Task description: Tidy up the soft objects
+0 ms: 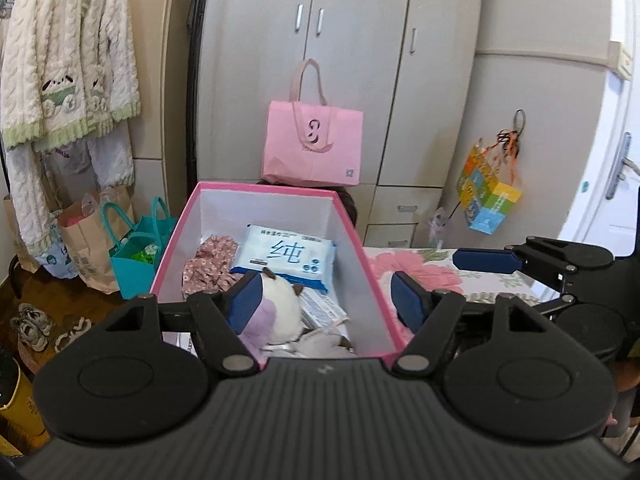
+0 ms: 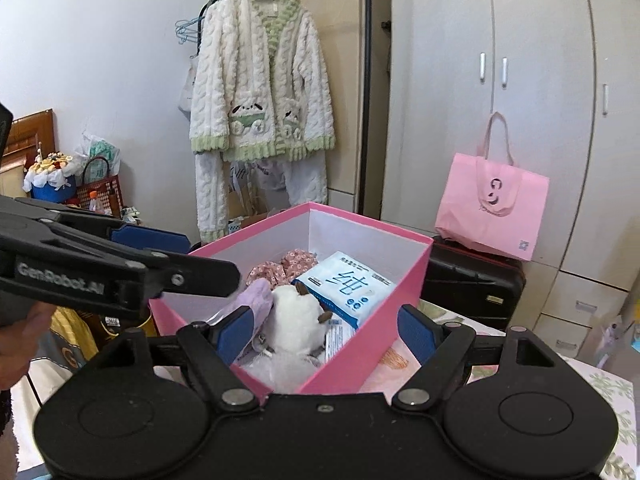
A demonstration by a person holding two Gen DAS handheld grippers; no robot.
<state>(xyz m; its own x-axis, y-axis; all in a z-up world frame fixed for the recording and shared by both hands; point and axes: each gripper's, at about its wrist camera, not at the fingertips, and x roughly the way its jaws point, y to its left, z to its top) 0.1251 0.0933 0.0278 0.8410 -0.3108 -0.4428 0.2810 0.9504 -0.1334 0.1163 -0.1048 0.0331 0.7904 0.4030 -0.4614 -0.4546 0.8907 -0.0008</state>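
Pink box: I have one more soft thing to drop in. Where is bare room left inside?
Inside the pink box, bare floor shows only along the right wall, beside the wipes pack. The left is crowded: floral cloth, then the white plush and packets towards the near end. Both tools are open and empty.

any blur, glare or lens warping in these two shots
Left wrist view: strong fisheye bend in the wardrobe edges, dark vignette in the corners, bright washout at the door on the right, and the pink box stays sharp. Right wrist view: the same bowing, and the left gripper looks slightly soft up close.
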